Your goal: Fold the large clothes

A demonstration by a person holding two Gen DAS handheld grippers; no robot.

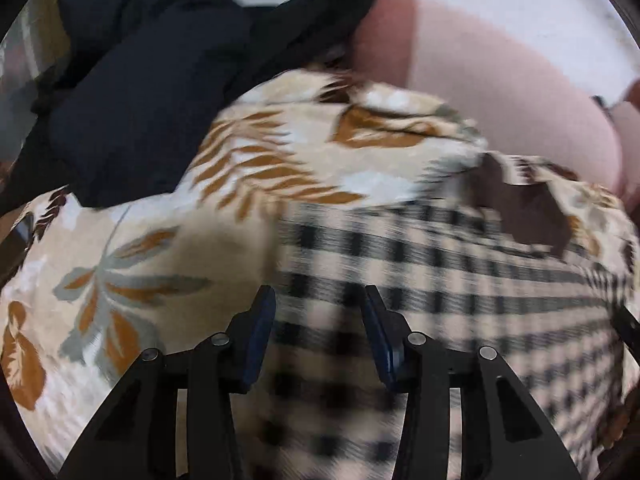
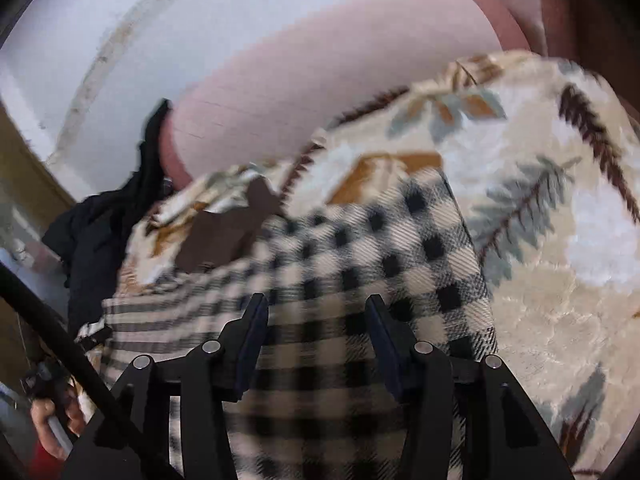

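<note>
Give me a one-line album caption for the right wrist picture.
Open right gripper over a black-and-cream checked garment lying on a leaf-print blanket.

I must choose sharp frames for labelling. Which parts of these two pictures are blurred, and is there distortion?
Left wrist view: checked cloth smeared by motion, leaf blanket softer, gripper sharp. Right wrist view: checked cloth blurred less, gripper sharp. Both views: fisheye bending, dark round corners.

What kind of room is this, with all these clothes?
Probably a bedroom at home. A leaf-patterned blanket covers what looks like a bed, with a pink pillow at its far end, and a checked garment and dark clothes lie on top.
</note>
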